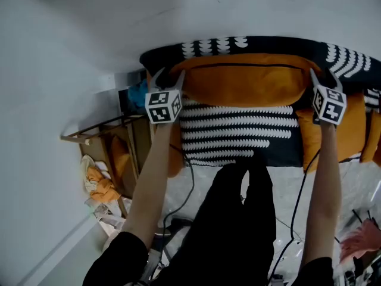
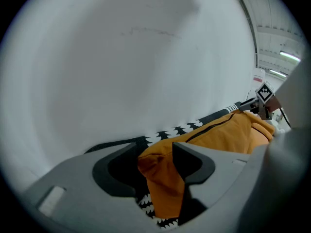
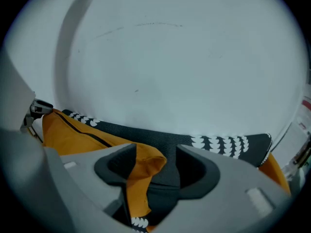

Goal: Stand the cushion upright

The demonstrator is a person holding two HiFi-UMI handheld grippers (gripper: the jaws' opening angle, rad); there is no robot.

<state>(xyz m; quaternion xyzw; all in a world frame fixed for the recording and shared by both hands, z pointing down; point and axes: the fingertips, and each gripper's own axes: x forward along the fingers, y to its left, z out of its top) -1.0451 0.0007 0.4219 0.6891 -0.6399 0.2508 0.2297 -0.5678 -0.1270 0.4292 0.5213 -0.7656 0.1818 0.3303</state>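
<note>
An orange cushion with a dark zip line stands on its long edge on the sofa, against a black cushion with white marks at the wall. My left gripper is at its left end and my right gripper at its right end. In the left gripper view the cushion's corner lies between the jaws of the left gripper, against one jaw, with a gap at the other: open. In the right gripper view the other corner of the cushion hangs loose inside the wide-open right gripper.
A black seat cushion with white marks lies in front of the orange one. More orange cushions sit at the right. A wooden side table with orange cloth stands at the left. Cables trail on the floor by the person's legs.
</note>
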